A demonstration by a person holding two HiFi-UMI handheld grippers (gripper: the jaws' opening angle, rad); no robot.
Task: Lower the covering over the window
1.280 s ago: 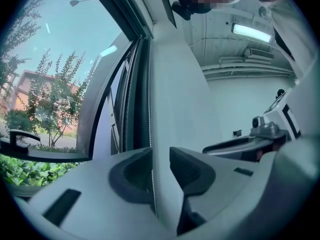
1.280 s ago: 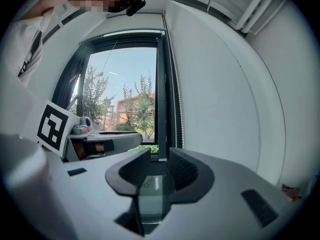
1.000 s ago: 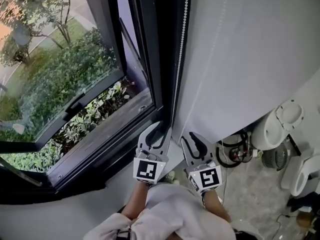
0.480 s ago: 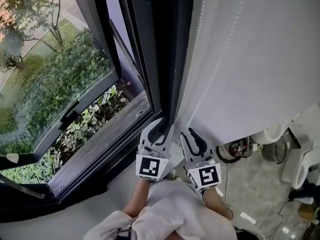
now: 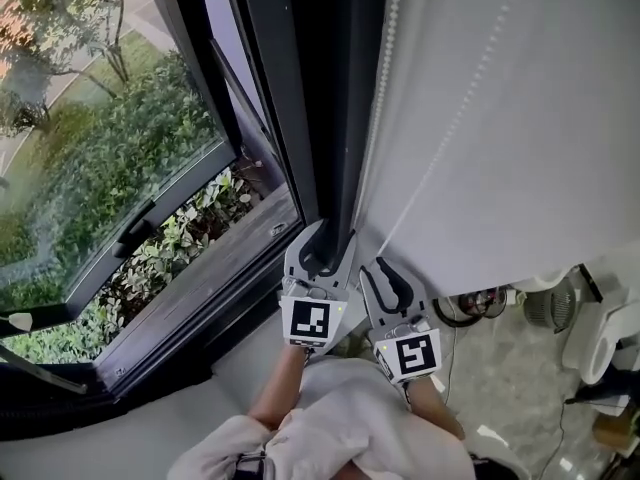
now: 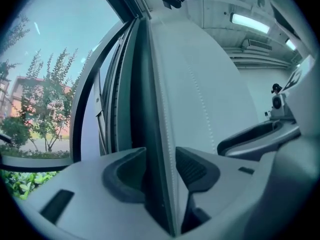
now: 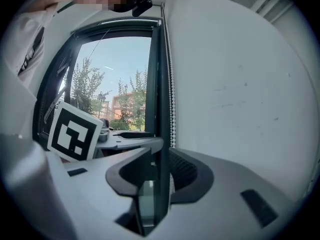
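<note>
- Item, covering: one white roller blind (image 5: 540,148), hanging to the right of the dark window frame (image 5: 320,88). Its lower hem shows above the floor clutter at lower right.
- Item, control: one bead chain (image 5: 377,108), seen as two strands. One runs down the blind's left edge beside the frame, and the other slants across the fabric toward the grippers.
- Handling, judged: the chain is light, limp and made of small smooth beads, so it will likely slip unless the pads close squarely across a bead. The fabric looks thin and pliant, best left untouched. The hold belongs on a chain strand, low down at gripper level.
- Tool, left gripper (image 5: 325,243): its jaws have just been opening and stand apart. The blind-edge strand passes between them, unpinched.
- Tool, right gripper (image 5: 385,273): its jaws are spread with no pad pressing. The chain and the frame line run through the gap.
- Count: two grippers, each with one marker cube; one blind; one chain of two visible strands; one window frame with one sash (image 5: 150,228) swung outward over greenery.
</note>
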